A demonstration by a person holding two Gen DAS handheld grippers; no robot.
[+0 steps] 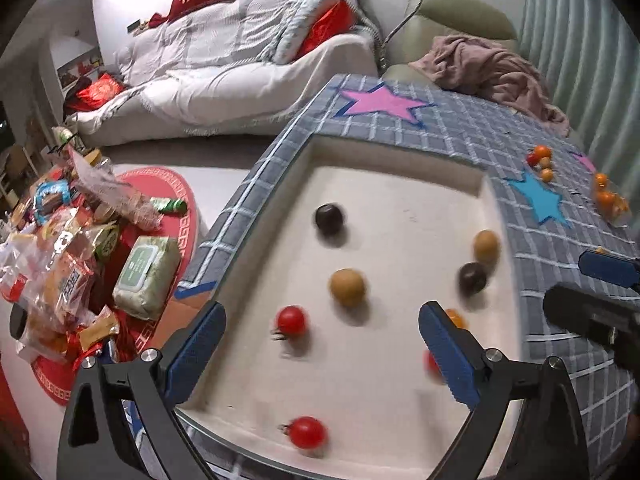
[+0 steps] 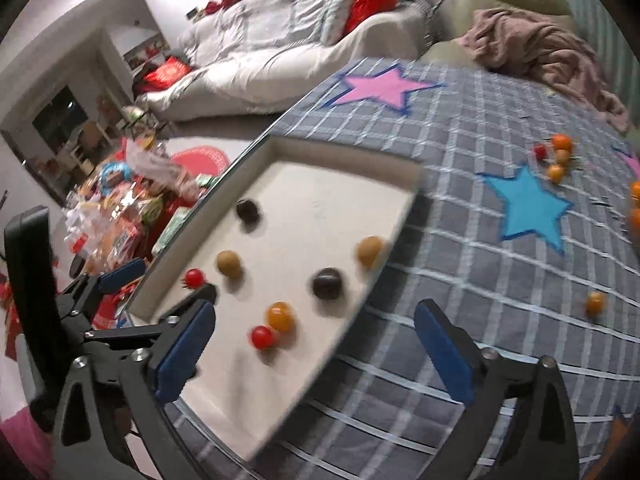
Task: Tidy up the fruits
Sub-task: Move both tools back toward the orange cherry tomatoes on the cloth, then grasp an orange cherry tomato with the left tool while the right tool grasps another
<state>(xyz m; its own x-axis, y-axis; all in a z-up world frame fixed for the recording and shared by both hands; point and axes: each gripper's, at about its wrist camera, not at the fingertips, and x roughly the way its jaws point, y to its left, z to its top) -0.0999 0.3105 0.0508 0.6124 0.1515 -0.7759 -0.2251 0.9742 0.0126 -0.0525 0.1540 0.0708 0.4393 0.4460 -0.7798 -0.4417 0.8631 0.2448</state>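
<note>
Counting inside the shallow white tray point(image 1: 400, 184), we find eight small round fruits: three red tomatoes point(image 1: 292, 319), two dark plums point(image 1: 329, 218), two tan-brown balls point(image 1: 347, 286) and one orange point(image 2: 280, 315), which the left view shows only as a sliver behind a finger. The red ones are glossy with green stems; the tan ones look matte. Several are smeared by blur. The tray is rectangular with low straight walls and a smooth pale floor, and it sits on a grey cloth point(image 2: 460, 152) crossed by white grid lines and sewn with star patches, one pink star point(image 1: 382, 101) and one blue star point(image 1: 536, 200) fully in sight. On the cloth beyond the blue star lies a loose cluster of four little fruits point(image 1: 541, 160), red and orange, with more orange ones at the right edge and a single one point(image 2: 596, 302) alone nearer us. Our left gripper point(image 1: 322, 354) hovers over the tray with its fingers spread wide and nothing clamped; our right gripper point(image 2: 314, 352) hangs over the tray's right edge, likewise spread and empty. Both carry ribbed blue pads point(image 1: 198, 350) on black frames.
</note>
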